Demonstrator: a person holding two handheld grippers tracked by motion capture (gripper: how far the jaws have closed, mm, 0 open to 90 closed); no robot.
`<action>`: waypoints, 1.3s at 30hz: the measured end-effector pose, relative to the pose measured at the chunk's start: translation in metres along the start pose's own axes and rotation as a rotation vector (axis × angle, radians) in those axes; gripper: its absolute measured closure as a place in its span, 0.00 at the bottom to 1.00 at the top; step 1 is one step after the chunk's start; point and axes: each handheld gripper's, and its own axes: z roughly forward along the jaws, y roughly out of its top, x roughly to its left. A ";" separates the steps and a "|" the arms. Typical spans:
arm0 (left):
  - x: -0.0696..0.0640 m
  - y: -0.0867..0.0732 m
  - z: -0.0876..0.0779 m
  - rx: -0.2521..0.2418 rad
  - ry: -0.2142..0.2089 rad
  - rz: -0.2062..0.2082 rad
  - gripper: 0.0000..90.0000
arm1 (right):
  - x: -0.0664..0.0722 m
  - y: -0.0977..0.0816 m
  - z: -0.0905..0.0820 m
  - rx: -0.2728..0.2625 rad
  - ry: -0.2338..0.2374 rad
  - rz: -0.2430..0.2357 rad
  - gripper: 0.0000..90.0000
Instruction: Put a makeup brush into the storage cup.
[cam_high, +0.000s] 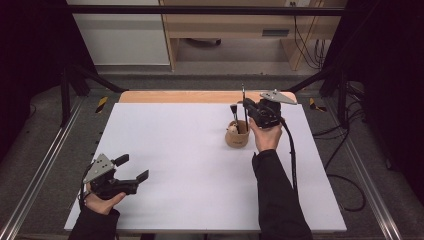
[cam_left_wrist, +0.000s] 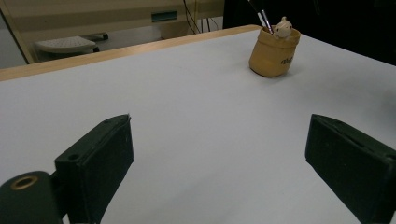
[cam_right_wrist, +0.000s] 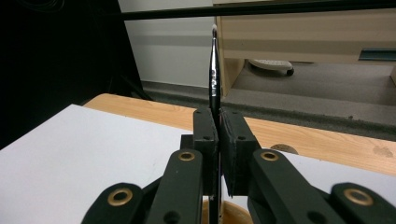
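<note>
A tan cup-shaped holder (cam_high: 237, 135) stands on the white table top (cam_high: 190, 175), right of centre toward the back. It holds a dark brush (cam_high: 234, 111) and a small pale figure (cam_left_wrist: 282, 27) at its rim. My right gripper (cam_high: 246, 105) hovers just above the holder, shut on a thin dark pen-like stick (cam_right_wrist: 214, 70) that stands upright between its pads. My right gripper's jaws (cam_right_wrist: 218, 126) are pressed together on the stick, and the holder's rim (cam_right_wrist: 233, 212) lies right below. My left gripper (cam_high: 134, 167) rests low at the near left, open with nothing between its fingers, facing the holder (cam_left_wrist: 274, 53).
A wooden strip (cam_high: 190, 96) runs along the table's far edge. Metal frame rails (cam_high: 40, 170) flank the table on both sides. Cables (cam_high: 345, 175) lie on the floor at the right. A wooden desk (cam_high: 240, 25) stands beyond the table.
</note>
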 end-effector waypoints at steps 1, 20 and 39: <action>0.000 0.000 0.000 0.000 0.000 0.000 0.08 | 0.000 0.000 0.001 -0.002 0.000 0.002 0.95; 0.000 0.000 0.000 -0.003 0.001 0.000 0.08 | -0.006 -0.008 0.019 -0.006 -0.031 0.012 0.95; -0.001 0.000 0.000 -0.001 -0.001 0.004 0.08 | -0.007 -0.019 0.036 0.017 -0.045 0.020 0.95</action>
